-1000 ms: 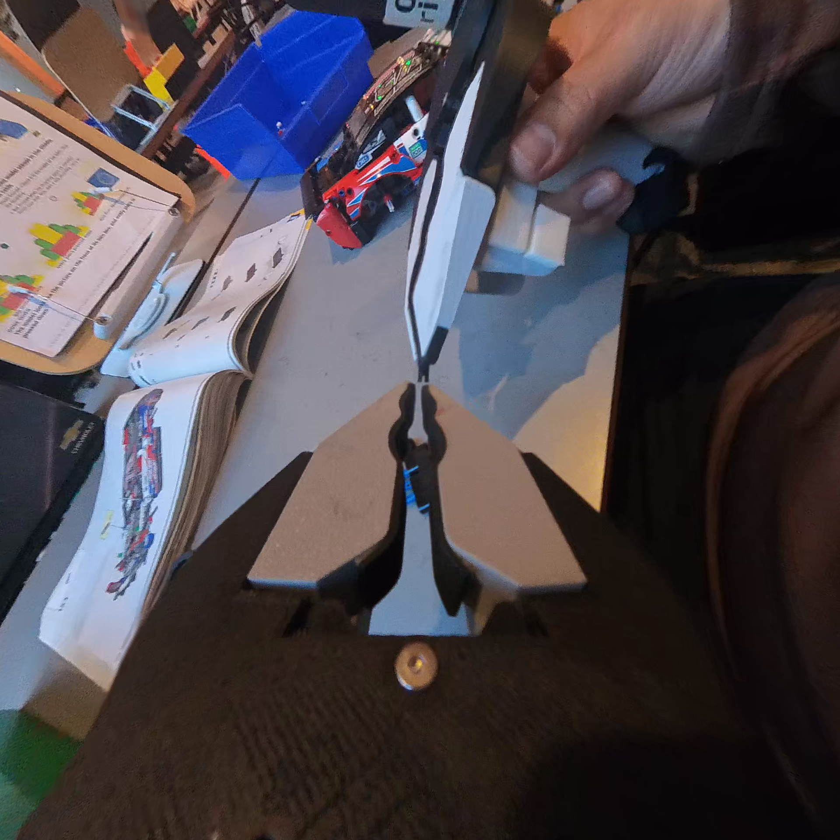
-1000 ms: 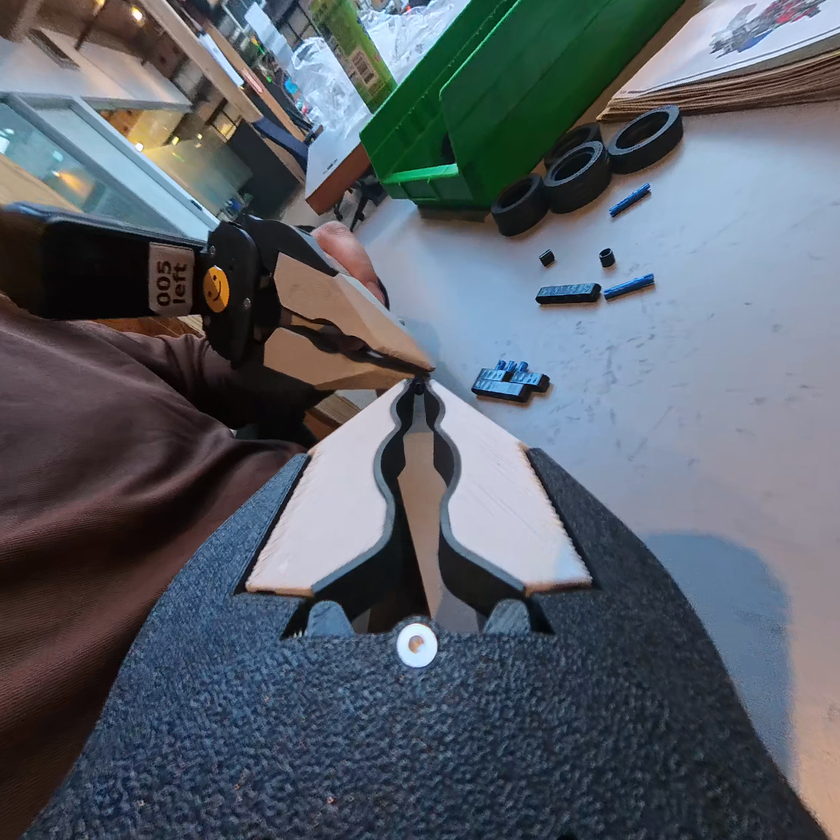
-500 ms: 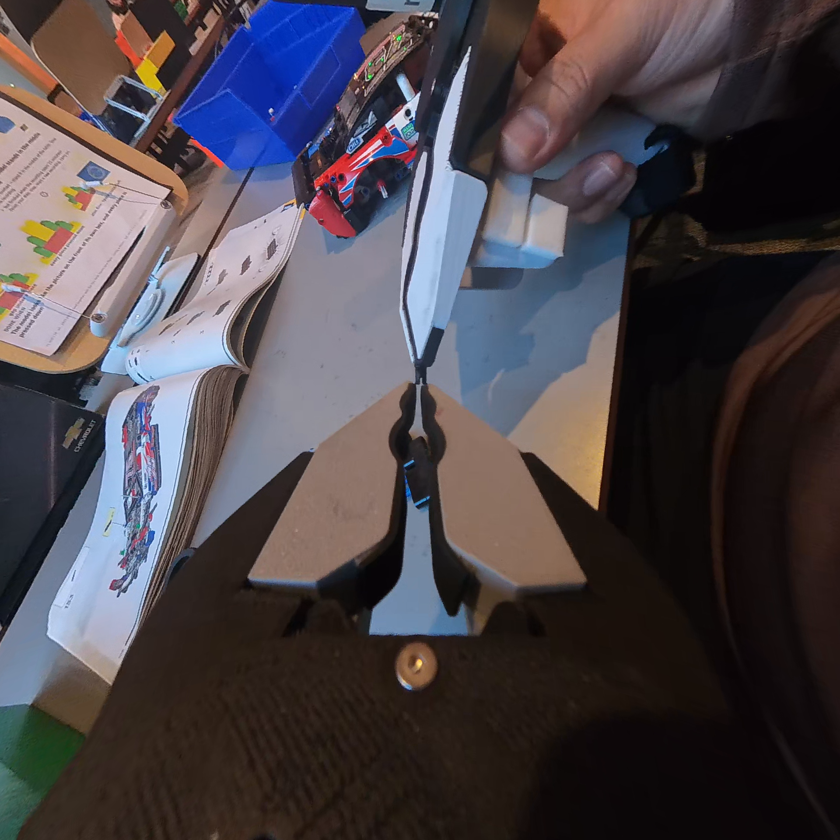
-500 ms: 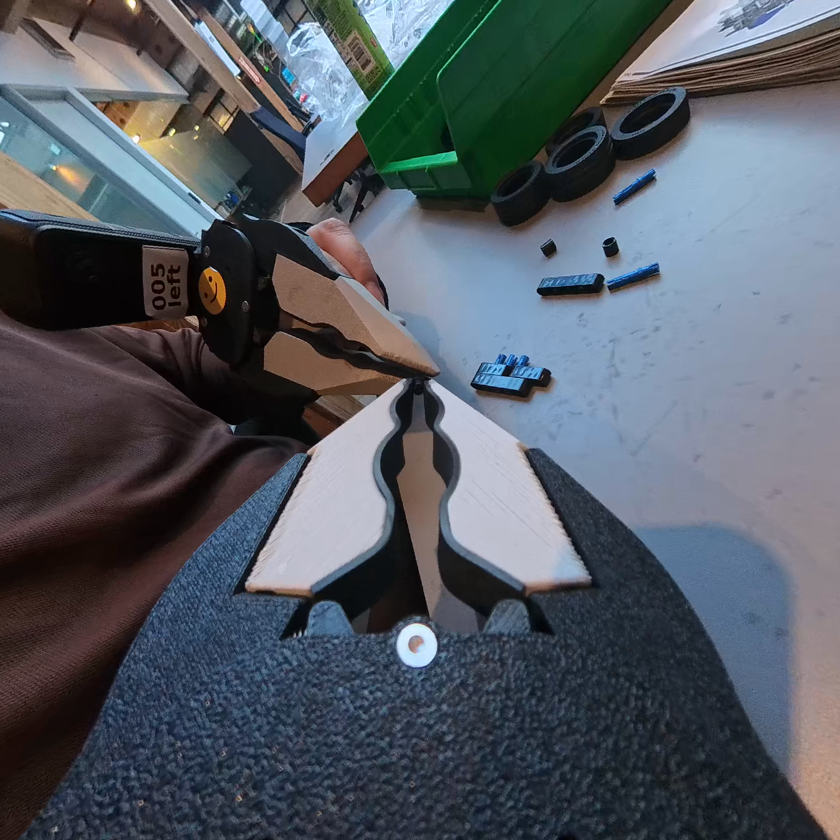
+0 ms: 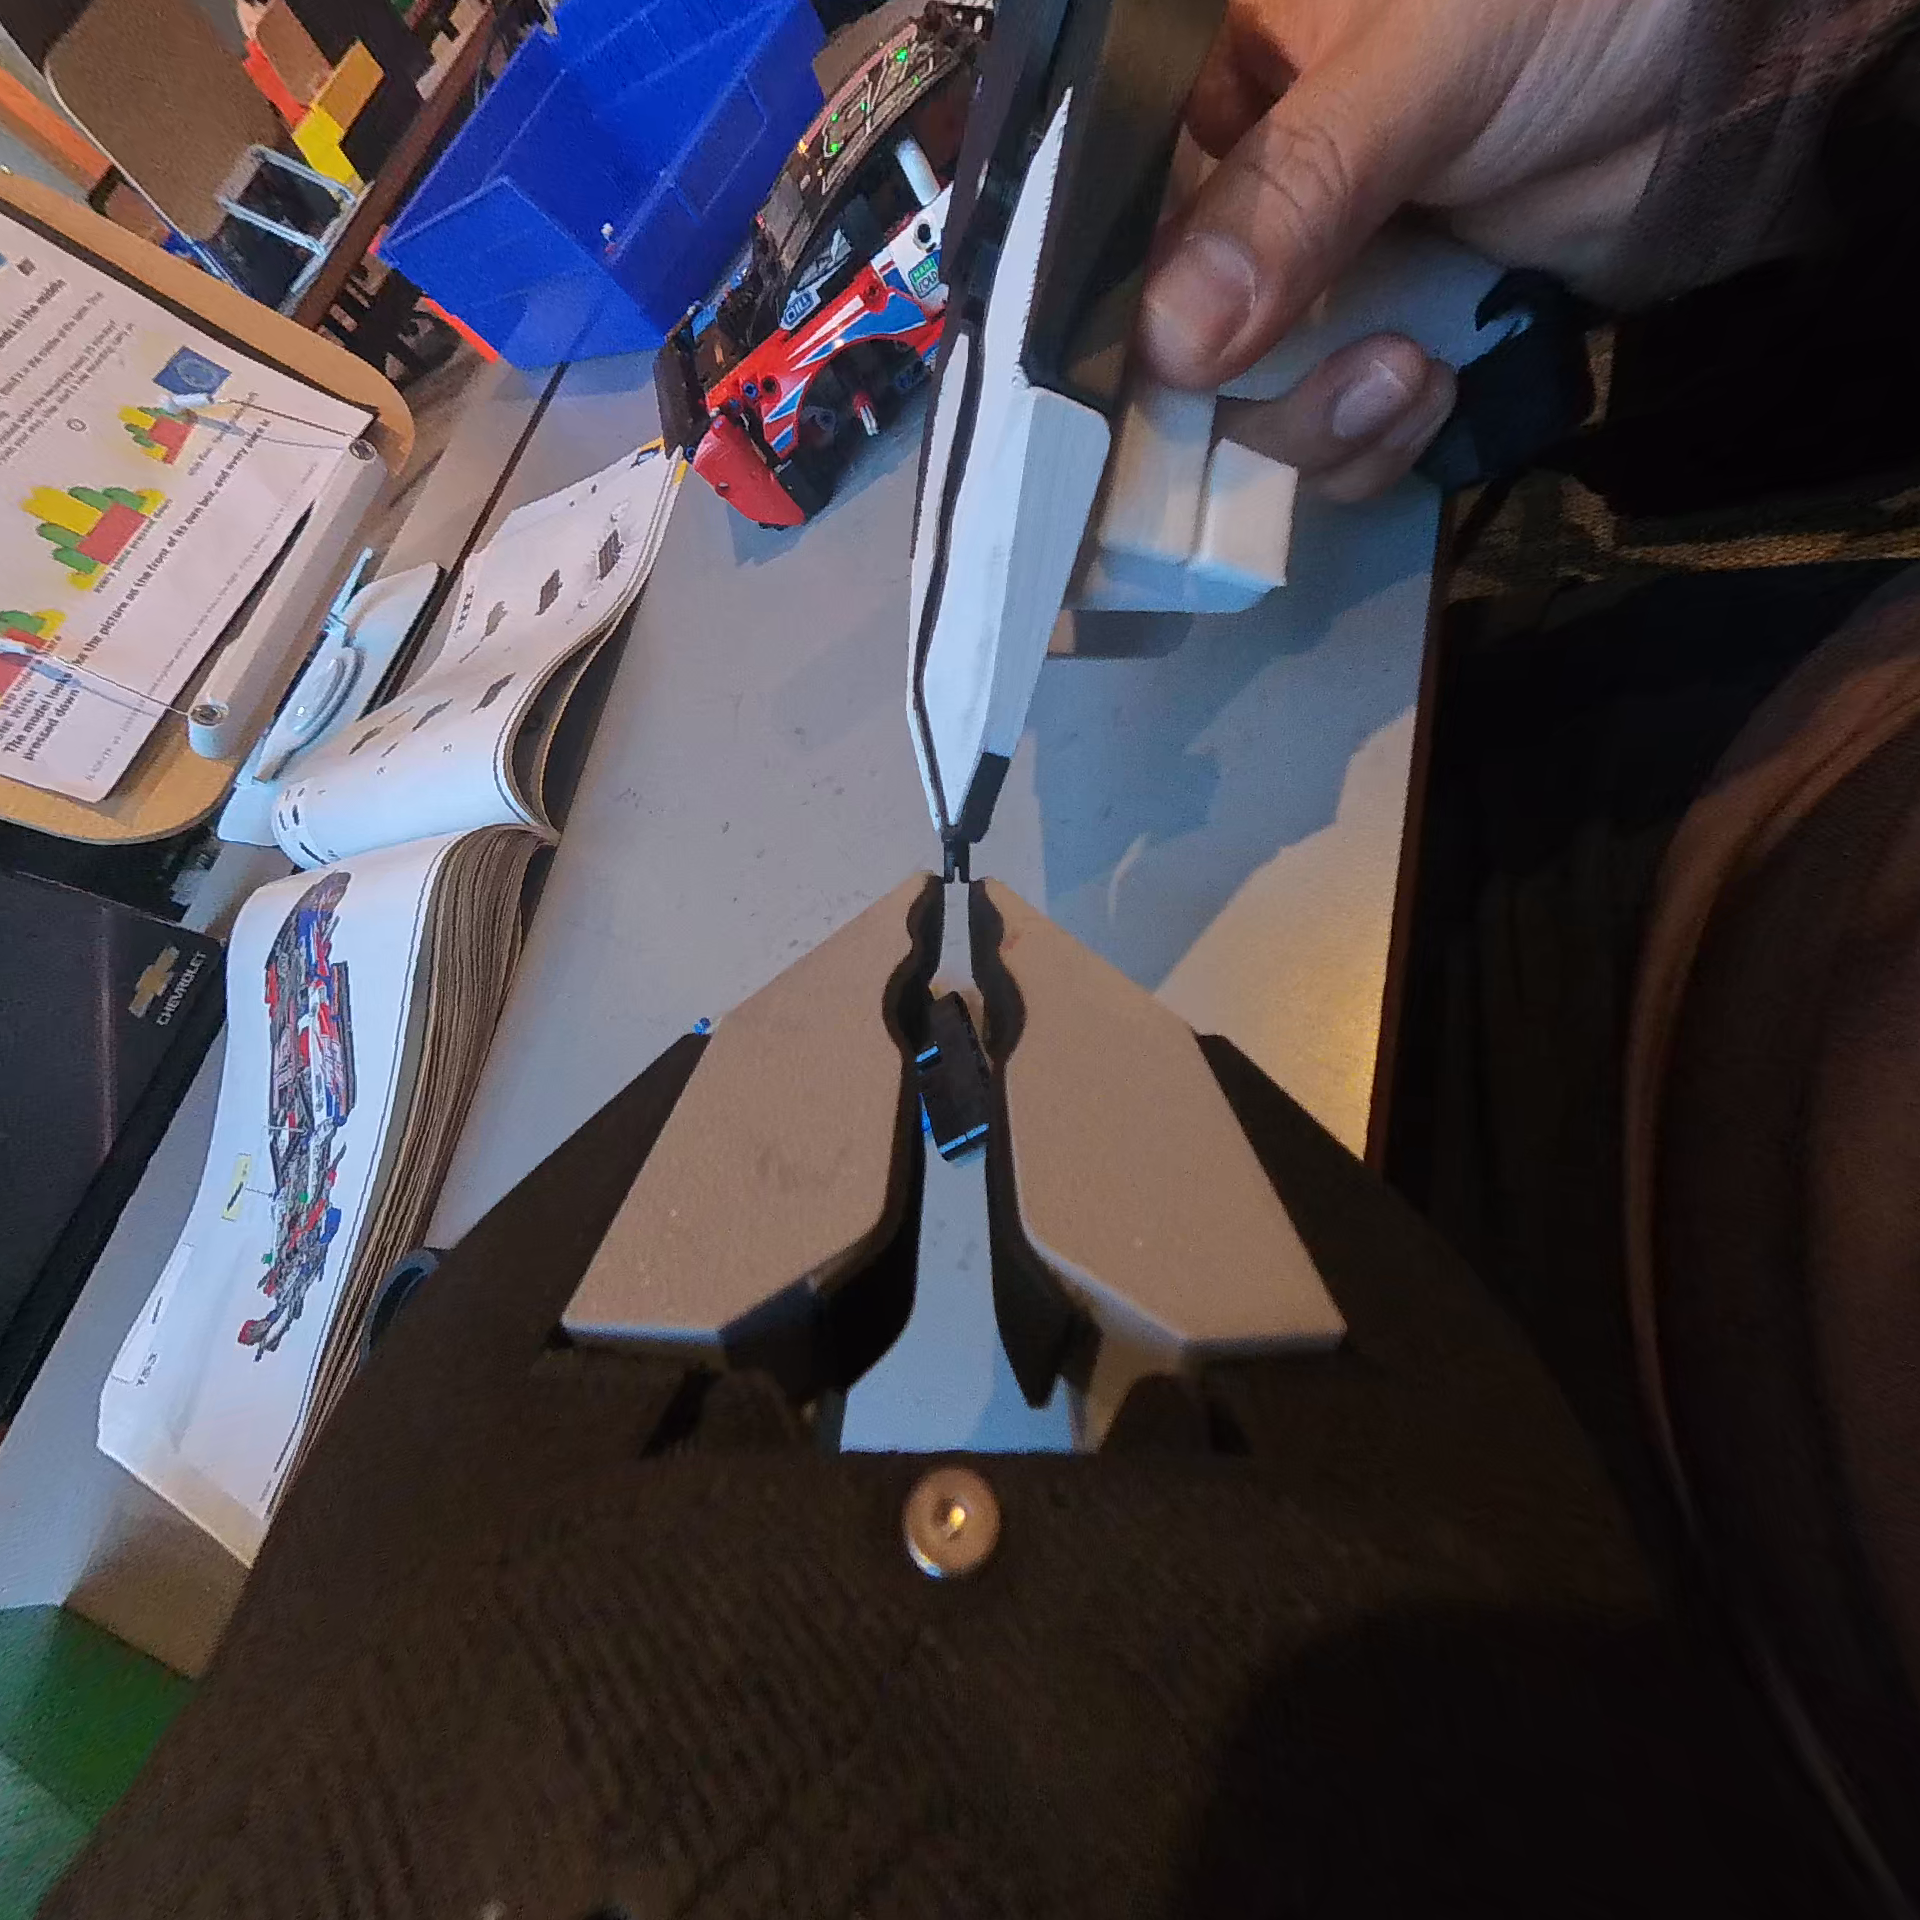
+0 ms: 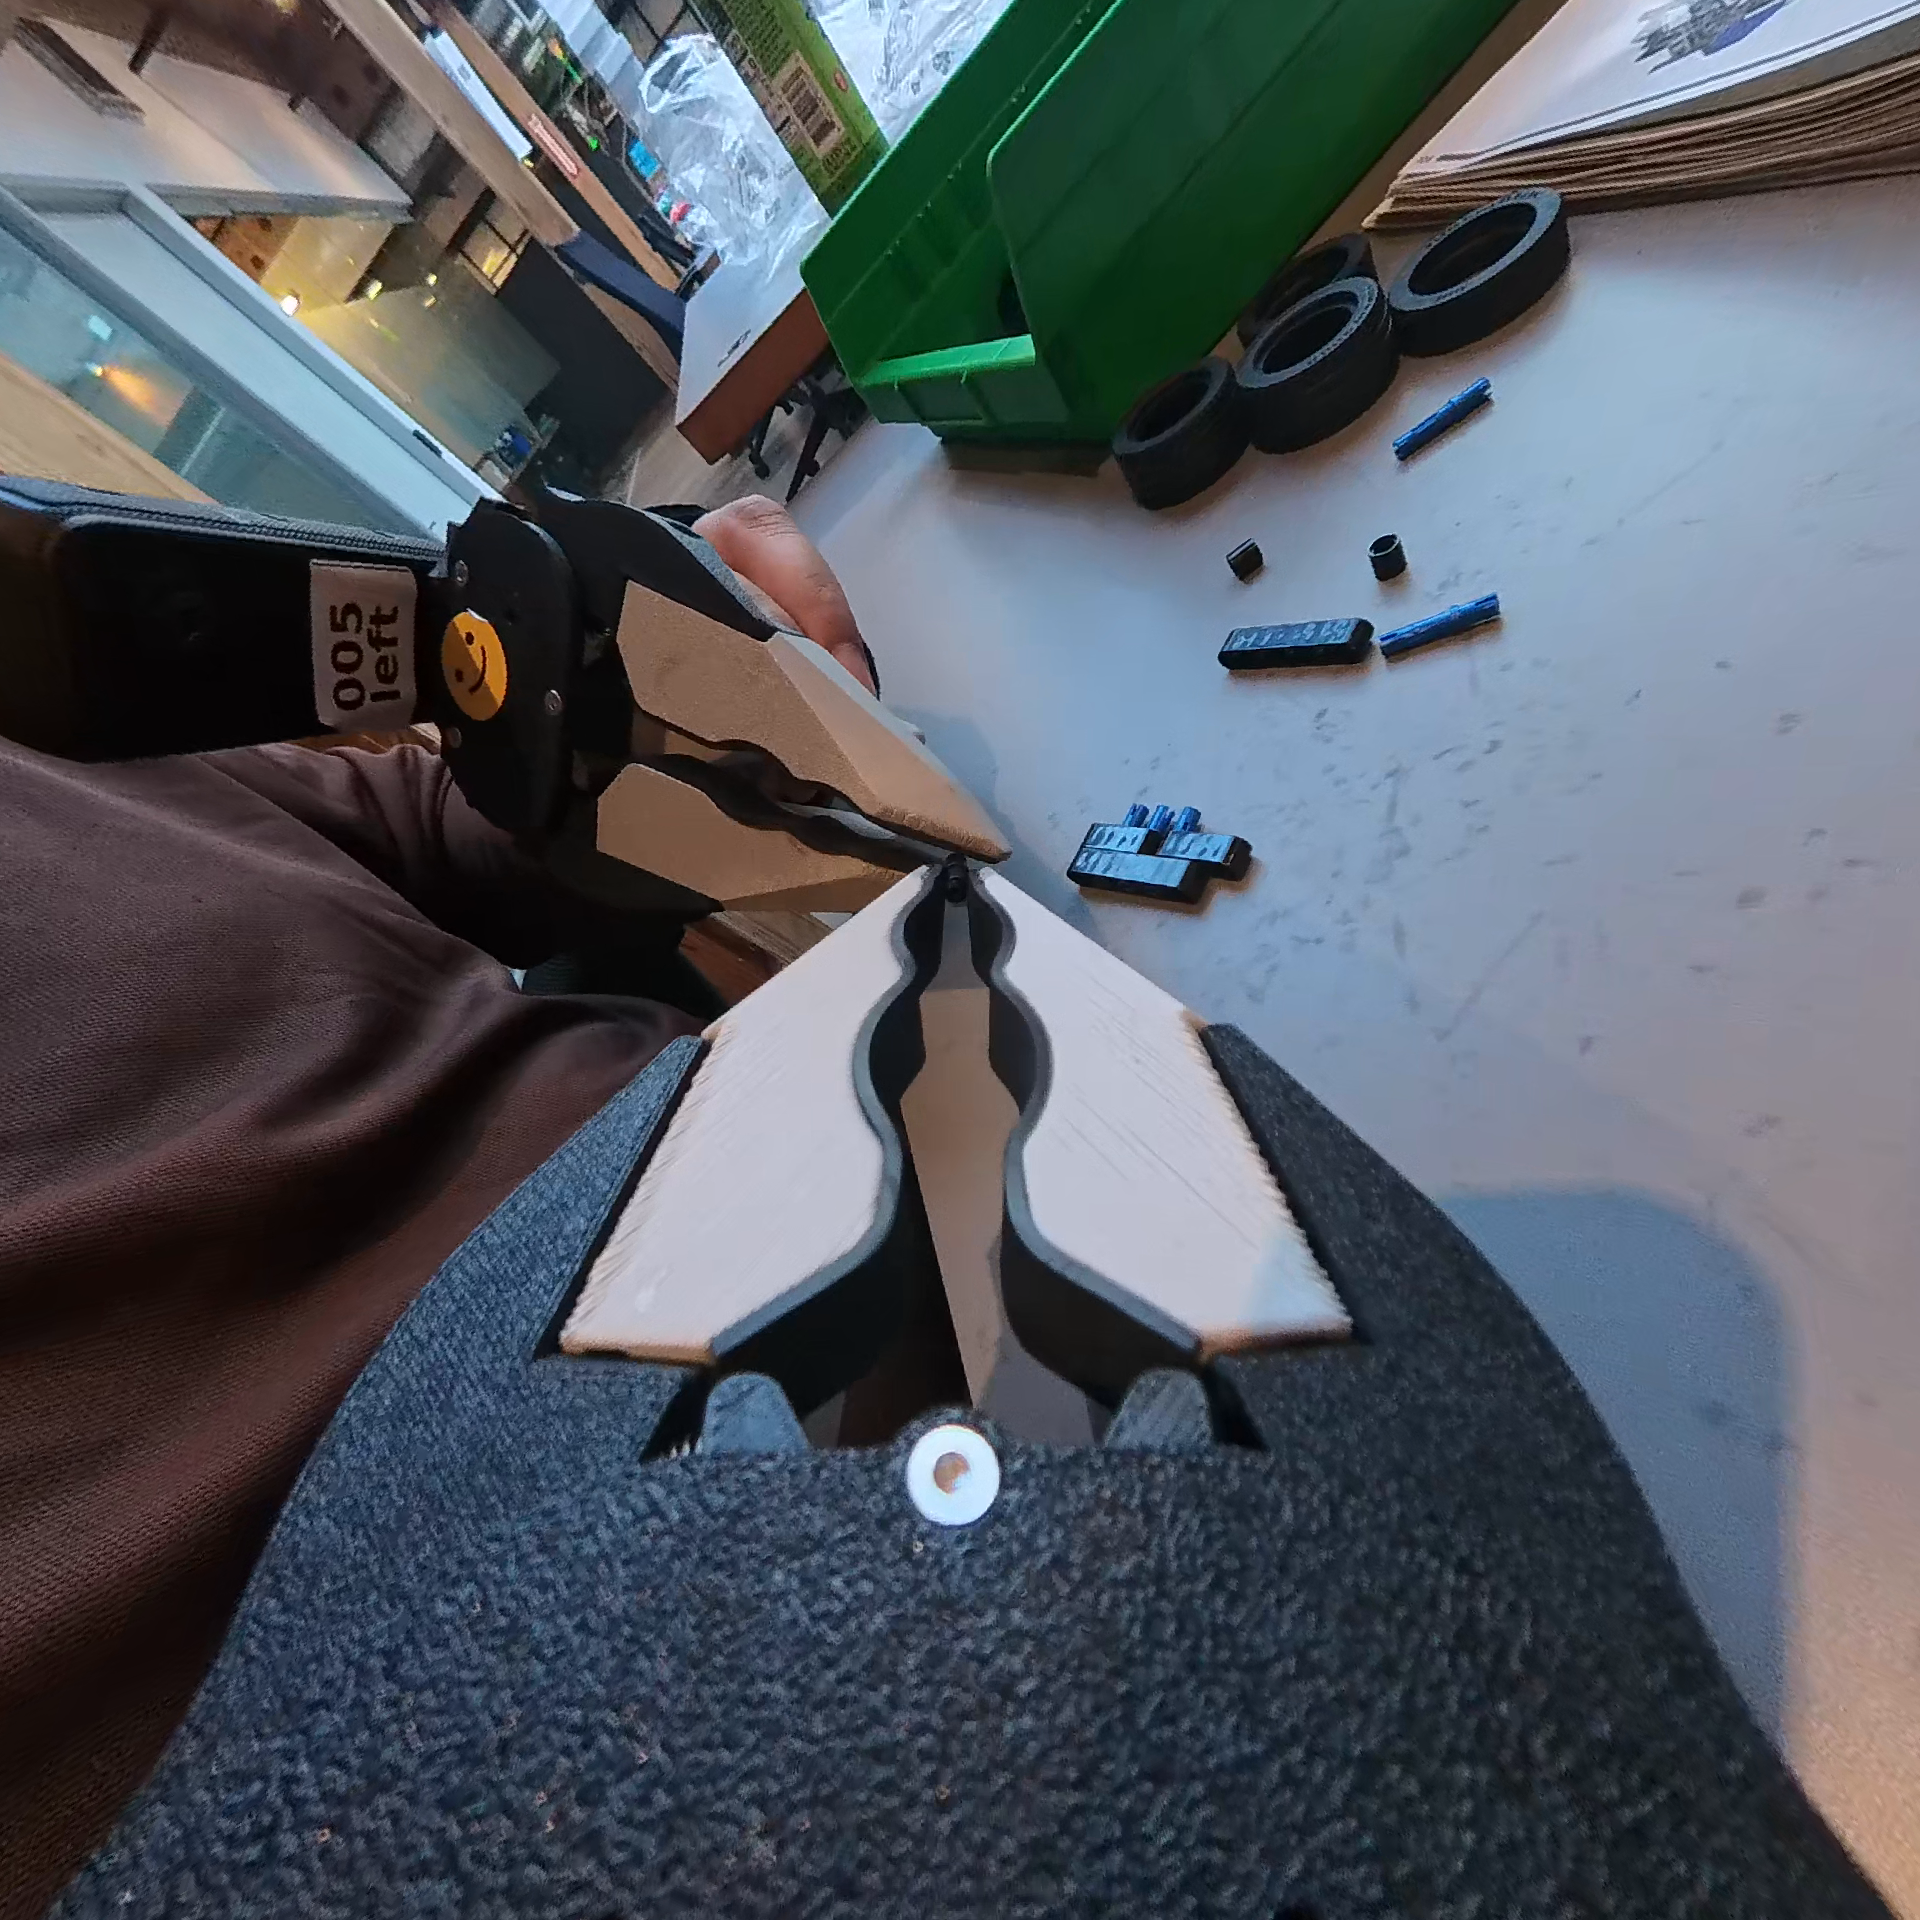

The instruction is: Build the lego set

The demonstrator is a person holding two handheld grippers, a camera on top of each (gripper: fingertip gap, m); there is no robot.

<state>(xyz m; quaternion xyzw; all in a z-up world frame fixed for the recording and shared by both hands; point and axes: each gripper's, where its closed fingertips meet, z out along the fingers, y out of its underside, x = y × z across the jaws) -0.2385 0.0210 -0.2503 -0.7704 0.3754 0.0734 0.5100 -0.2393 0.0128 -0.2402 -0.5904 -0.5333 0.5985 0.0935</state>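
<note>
My left gripper point(image 5: 954, 881) pinching small black pin point(image 5: 953, 858), tip to tip with right gripper point(image 6: 951, 871), also pinched on it. Black-blue lego piece point(image 5: 954, 1086) behind my fingers. Sticker point(image 6: 361, 659) on left gripper, writing skipped. Lego car point(image 5: 821, 390) beyond manual point(image 5: 312, 1049).

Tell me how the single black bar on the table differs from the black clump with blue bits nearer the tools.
The single black bar is one plain piece; the black clump is several bars joined, stepped. The bar has no pins in it, only a loose blue pin beside it; the clump has blue pins sticking out. Both are black and lie on the grey table.
</note>
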